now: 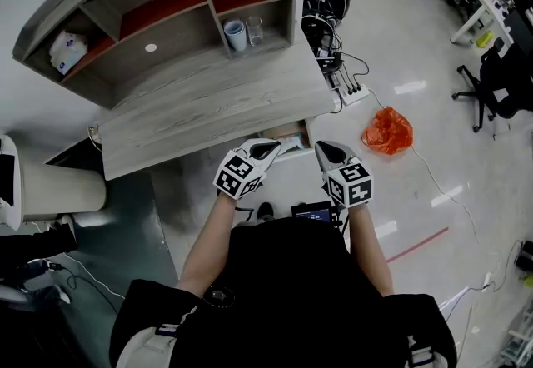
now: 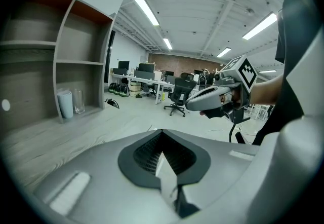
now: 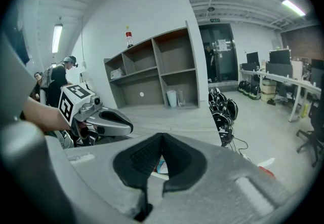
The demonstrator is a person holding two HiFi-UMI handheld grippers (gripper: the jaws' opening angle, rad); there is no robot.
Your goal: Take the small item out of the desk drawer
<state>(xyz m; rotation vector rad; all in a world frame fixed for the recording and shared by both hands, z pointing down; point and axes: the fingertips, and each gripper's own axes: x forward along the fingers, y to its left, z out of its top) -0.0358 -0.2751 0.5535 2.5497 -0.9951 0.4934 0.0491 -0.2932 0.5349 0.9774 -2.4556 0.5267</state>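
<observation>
Left tool (image 1: 266, 146) and right tool (image 1: 326, 146), jaws together and empty, hover over the desk's open drawer (image 1: 288, 130).

Bright, even light from the ceiling tube strips (image 2: 147, 7) fills the room. I see no hard shadows, only a soft dark patch below the desk (image 1: 208, 100). The glossy floor (image 1: 433, 42) throws back white streaks of glare. Both gripper views bend strongly toward the edges, with black corners. Close to the lens my left claw (image 2: 162, 139) looks soft and grey — the far office is sharper.
</observation>
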